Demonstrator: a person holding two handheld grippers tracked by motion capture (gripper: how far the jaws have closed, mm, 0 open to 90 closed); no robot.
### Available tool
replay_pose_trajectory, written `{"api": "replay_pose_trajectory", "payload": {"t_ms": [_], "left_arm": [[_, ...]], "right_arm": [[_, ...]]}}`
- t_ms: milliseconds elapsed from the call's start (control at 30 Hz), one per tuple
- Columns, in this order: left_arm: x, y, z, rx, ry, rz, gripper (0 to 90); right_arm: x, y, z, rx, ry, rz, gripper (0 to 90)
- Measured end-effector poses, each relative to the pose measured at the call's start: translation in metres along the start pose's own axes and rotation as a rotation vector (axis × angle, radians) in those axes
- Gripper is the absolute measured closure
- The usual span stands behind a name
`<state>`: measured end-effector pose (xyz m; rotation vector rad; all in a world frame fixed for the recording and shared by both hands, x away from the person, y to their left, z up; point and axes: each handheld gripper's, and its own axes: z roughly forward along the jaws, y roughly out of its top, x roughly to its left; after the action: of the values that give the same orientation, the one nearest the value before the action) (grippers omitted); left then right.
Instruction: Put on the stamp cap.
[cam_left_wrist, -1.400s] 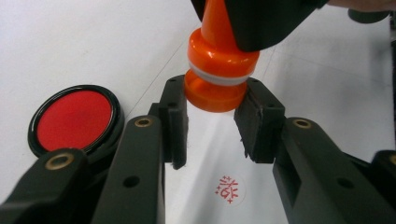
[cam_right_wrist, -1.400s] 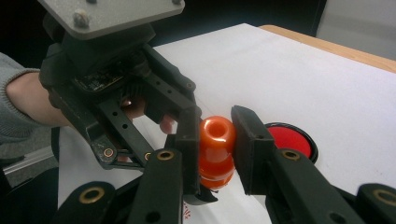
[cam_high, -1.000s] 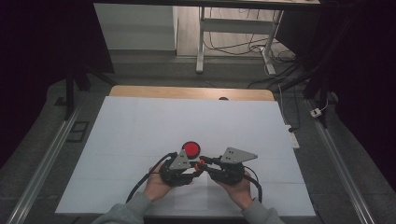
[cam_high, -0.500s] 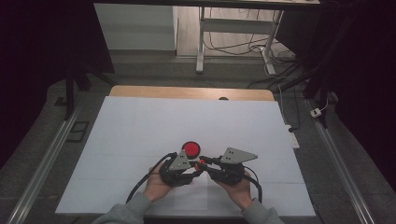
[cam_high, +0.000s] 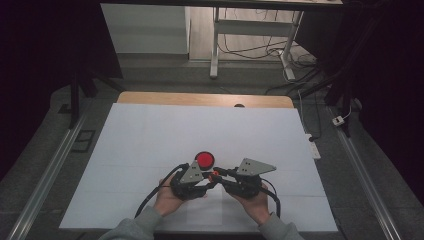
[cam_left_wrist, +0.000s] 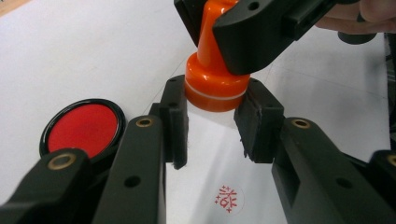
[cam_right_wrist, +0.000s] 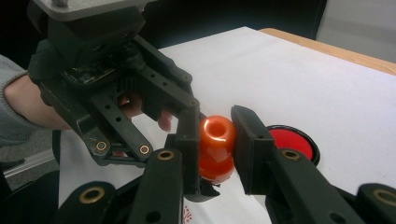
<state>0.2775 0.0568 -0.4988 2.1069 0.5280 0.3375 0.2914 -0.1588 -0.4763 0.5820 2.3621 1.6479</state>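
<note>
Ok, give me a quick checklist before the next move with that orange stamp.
1. Right gripper clamped on the orange stamp at its knob: ok.
2. Left gripper clamped on the stamp's wide base: ok.
3. Stamp lifted off the white paper: ok.
4. Red ink pad uncovered, close beside the grippers: ok.
5. Red print already on the paper below: ok.
6. Ink on the stamp's face: cannot tell.

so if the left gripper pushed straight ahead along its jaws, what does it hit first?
The orange stamp: its wide base already sits between the left gripper jaws. Just past it come the right gripper jaws, clamped on the stamp's handle. Depth beyond is unclear.
</note>
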Motion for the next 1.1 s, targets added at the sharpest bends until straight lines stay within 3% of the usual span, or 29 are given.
{"api": "replay_pose_trajectory", "payload": {"t_ms": [667,900,1100], "left_arm": [[-0.002,-0.002,0.002,0.011,0.008,0.0,65.5],[-0.001,-0.005,0.005,0.049,-0.003,0.008,65.4],[-0.001,-0.006,0.005,0.052,-0.009,0.001,65.4]], "right_arm": [[-0.001,-0.006,0.001,-0.009,0.005,0.024,72.5],[0.002,-0.012,0.004,0.0,-0.007,0.019,72.6],[0.001,-0.016,0.006,-0.002,-0.006,0.038,72.7]]}}
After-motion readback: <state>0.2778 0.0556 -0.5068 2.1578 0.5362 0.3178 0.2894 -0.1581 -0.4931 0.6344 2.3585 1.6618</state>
